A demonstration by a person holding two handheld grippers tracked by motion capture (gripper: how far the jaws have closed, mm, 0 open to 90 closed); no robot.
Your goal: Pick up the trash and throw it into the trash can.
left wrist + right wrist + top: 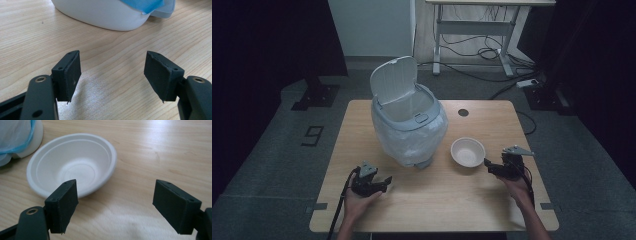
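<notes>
Lying just beyond the wide, empty right claw (113, 205), the bowl (72, 162) sits untouched.

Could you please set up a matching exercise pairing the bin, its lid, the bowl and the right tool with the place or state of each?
Things:
1. bin
2. lid
3. bowl
4. right tool

Places or states:
A. empty, on the table right of the bin
B. flipped up and open
C. lined with a clear bag, near the table's middle
D. jaws open with nothing between them, just right of the bowl

Pairs: 1-C, 2-B, 3-A, 4-D
</notes>
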